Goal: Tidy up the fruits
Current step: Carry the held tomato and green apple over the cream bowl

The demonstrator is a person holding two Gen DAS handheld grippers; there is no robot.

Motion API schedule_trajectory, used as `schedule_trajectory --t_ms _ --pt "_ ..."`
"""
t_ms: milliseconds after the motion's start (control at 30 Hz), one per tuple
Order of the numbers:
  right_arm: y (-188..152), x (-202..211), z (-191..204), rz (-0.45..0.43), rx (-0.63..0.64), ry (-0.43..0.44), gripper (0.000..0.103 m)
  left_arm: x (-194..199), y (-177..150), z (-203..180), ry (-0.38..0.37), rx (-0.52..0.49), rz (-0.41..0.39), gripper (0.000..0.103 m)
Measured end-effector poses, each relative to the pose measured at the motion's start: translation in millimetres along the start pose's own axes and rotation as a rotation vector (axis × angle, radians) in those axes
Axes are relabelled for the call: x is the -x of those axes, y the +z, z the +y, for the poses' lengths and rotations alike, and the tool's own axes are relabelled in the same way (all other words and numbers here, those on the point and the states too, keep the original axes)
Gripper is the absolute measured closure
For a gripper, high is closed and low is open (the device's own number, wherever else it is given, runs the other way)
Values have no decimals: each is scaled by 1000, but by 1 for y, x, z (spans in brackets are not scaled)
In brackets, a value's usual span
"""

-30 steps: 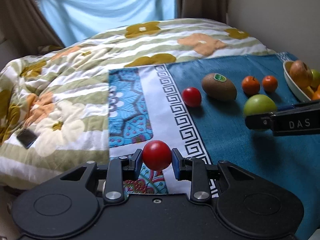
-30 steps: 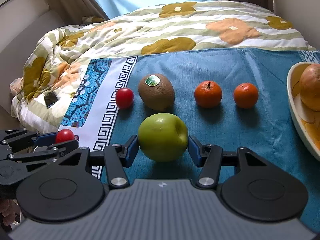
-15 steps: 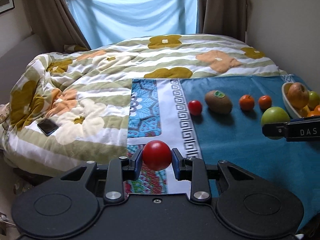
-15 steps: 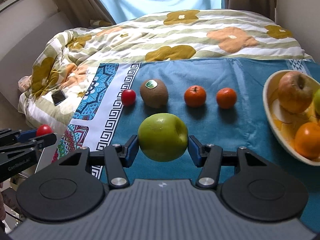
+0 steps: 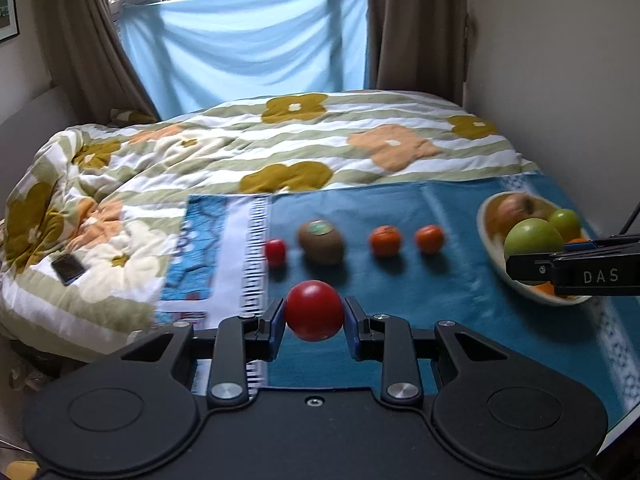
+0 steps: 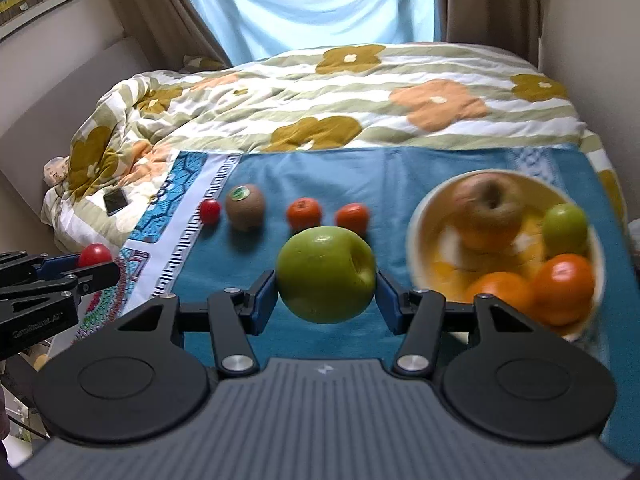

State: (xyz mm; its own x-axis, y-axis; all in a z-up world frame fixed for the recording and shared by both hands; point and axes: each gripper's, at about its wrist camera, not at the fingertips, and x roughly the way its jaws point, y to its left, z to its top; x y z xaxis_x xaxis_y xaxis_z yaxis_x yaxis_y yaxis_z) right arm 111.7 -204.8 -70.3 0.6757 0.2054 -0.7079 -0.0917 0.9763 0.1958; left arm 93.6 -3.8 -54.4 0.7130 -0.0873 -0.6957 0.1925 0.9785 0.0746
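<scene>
Both grippers have risen from the cloth. The right gripper [image 6: 326, 298], clamped on the green apple [image 6: 326, 274], now nears the bowl [image 6: 416, 216] at right; the left gripper [image 5: 315, 320] grips a red tomato [image 5: 315, 310], lower centre. Deposit appears imminent.

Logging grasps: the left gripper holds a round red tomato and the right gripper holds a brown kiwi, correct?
Not quite. The right wrist view shows the right gripper holding a large green apple; the brown kiwi lies on the blue cloth. The left gripper does hold the round red tomato.
</scene>
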Motion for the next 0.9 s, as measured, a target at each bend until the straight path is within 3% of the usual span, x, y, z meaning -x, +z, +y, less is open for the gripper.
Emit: schedule_trajectory --t_ms 533,900 --pt "-3 25 -140 -10 -19 -46 35 -36 20 -135 -76 -22 7 69" --pt "3 13 -194 -11 -38 -50 35 -97 36 -183 -101 -10 60 69"
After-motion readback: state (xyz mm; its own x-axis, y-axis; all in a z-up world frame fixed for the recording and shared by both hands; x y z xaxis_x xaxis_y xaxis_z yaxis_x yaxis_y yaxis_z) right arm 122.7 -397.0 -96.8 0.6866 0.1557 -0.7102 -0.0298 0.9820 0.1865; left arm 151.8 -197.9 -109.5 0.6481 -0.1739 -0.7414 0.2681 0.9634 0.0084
